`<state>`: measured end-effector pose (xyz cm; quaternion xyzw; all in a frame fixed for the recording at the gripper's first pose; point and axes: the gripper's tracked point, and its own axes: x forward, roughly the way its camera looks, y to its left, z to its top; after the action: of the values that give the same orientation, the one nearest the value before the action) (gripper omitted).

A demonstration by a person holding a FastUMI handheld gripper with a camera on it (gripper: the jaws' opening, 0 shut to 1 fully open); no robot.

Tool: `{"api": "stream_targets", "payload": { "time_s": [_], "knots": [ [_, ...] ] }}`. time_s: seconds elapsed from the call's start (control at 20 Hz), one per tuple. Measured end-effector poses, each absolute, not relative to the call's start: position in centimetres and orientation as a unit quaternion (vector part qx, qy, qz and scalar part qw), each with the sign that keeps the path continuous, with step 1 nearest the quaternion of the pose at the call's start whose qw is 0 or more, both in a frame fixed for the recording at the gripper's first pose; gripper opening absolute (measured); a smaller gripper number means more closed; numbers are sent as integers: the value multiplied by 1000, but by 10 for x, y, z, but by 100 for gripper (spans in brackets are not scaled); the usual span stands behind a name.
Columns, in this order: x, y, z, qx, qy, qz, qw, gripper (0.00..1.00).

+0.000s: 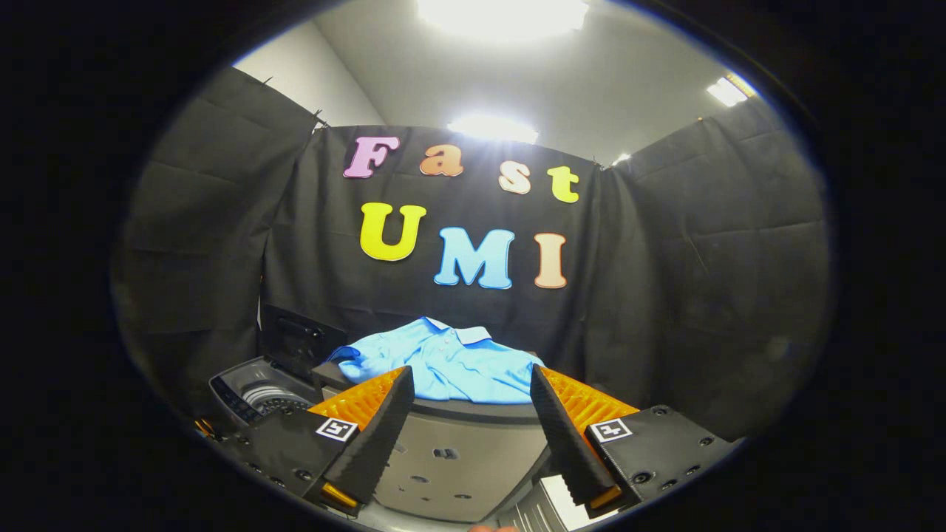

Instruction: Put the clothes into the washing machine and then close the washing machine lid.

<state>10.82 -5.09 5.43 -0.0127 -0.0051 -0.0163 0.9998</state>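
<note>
A light blue polo shirt [451, 366] lies crumpled on top of a grey cabinet-like surface [473, 436], just beyond my fingers. My gripper [471, 384] stands open, its two fingertips spread wide with nothing between them, a little short of the shirt's near edge. To the left of the shirt sits the washing machine [255, 391], its dark lid [295, 340] raised upright at the back and the ribbed drum showing inside the opening.
Black cloth walls close the booth at the back and on both sides. The grey surface under the shirt has a front face with small holes. A white part [565, 502] shows low between the fingers.
</note>
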Motion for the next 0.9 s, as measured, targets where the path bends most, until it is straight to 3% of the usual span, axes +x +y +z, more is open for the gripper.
{"api": "stream_targets", "payload": {
  "time_s": [0.45, 0.9],
  "knots": [
    [264, -40, 39, 12, 116, 42, 992, 98],
    [352, -8, -12, 21, 243, 104, 964, 99]
  ]
}}
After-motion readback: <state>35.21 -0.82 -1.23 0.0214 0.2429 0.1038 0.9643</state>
